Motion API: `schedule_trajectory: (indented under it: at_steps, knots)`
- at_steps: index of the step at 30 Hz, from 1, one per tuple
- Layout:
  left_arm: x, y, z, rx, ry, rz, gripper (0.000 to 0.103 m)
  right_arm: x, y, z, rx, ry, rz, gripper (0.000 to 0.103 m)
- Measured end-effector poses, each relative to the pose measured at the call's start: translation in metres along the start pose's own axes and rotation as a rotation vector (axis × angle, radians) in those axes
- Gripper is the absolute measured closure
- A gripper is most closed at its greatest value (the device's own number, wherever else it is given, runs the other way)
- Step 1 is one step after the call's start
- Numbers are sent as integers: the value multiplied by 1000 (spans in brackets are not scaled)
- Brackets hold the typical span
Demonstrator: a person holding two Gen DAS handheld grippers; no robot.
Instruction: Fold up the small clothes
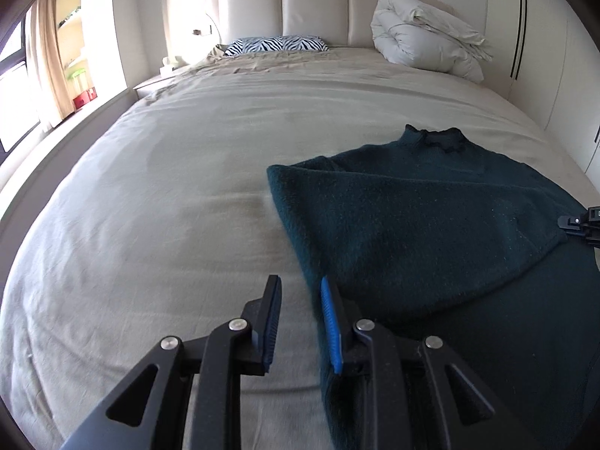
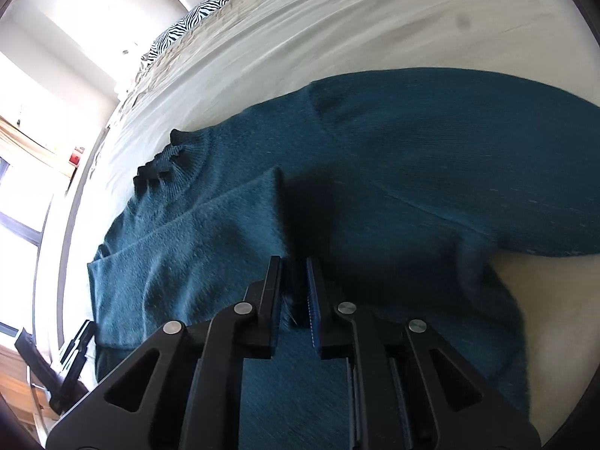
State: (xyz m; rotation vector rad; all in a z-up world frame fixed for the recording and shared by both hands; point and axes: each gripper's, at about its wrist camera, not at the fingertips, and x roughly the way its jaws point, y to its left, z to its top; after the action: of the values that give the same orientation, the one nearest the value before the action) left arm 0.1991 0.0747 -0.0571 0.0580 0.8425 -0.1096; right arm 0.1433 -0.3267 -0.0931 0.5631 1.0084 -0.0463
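Spreading across most of both views, the wide bed with its beige, lightly creased sheet (image 1: 168,195) carries everything I work on. On it lies the dark teal knitted sweater with a ribbed frilled collar (image 1: 431,217), filling the right half of the left wrist view and the centre of the right wrist view, with one sleeve (image 2: 187,236) folded across its chest. I judge it soft, limp and fairly light, with a fuzzy knit that should grip well between pads but will stretch and sag if lifted by a single point; the hem corners and the shoulder seams look like the best places to pinch.

My left gripper (image 1: 300,292) hovers at the lower centre of its frame, fingers apart and holding nothing, just beside the sweater's left edge. My right gripper (image 2: 294,273) sits low in its frame with its fingers nearly together, and a fold of the sleeve's cuff edge appears pinched between them.
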Motion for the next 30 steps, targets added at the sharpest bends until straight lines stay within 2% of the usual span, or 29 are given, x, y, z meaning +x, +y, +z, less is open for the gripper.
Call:
schedule_trajectory:
  at_steps: [2,6,11,15,17,19,21,26,30]
  knots:
    - [-16,0,-2,-22,-18,-10,76,-13,-10,-3,7,-25,-29,91]
    - [-40,-11,-5,-53,-58,-55,41,-57,-54,-8,112,-125,-29,91]
    - [-52,-48,-7,-46,-49,-196,30,-115,-140,-20,288,-230,-45,91]
    - [-47,-72,-11,-72,-7,-277,28,-148,-225,-37,512,-283,-42,90]
    - [-44,-81,-13,-88,8,-305,28,-159,-260,-45,619,-310,-27,83]
    - [-41,-86,-14,-106,23,-323,28,-168,-284,-51,688,-343,3,60]
    - [-37,-91,-14,-126,40,-344,28,-177,-306,-57,747,-406,43,49]
    - [-32,-93,-16,-175,67,-374,28,-178,-347,-56,864,-469,125,48]
    - [-27,-91,-17,-197,81,-385,27,-170,-364,-45,900,-510,140,48]
